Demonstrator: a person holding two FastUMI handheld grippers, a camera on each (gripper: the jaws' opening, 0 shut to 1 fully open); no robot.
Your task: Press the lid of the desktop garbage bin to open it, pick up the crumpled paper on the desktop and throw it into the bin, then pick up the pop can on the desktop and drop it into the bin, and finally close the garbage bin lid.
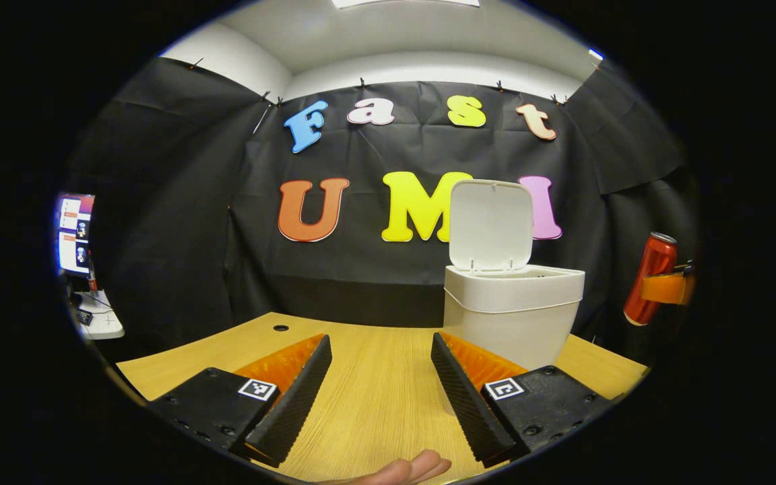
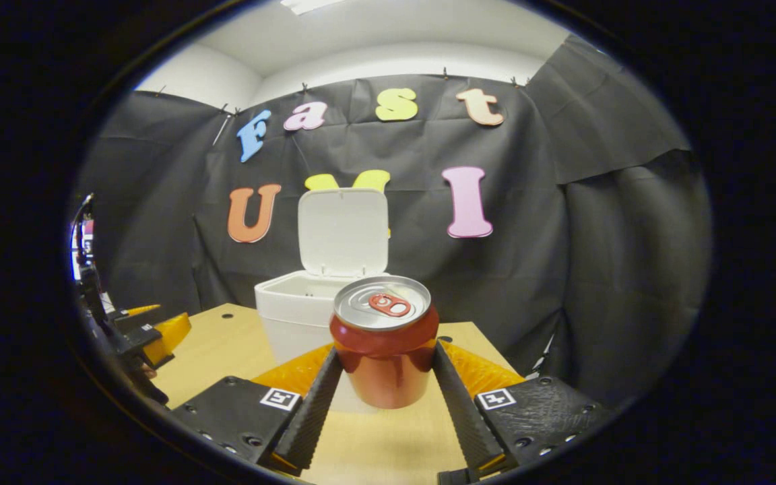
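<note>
The white garbage bin stands on the wooden desk with its lid tilted up and open. My left gripper hovers open just above the desk, left of the bin, with nothing between its fingers. In the right gripper view, my right gripper is shut on the red pop can, held upright above the desk in front of the bin. The can and the right gripper also show at the far right of the left gripper view, raised above desk level. The inside of the bin is hidden.
A monitor and a small white table stand at the far left. A cable hole sits near the desk's back edge. A person's fingertips show at the bottom. The left gripper appears at the left edge of the right gripper view.
</note>
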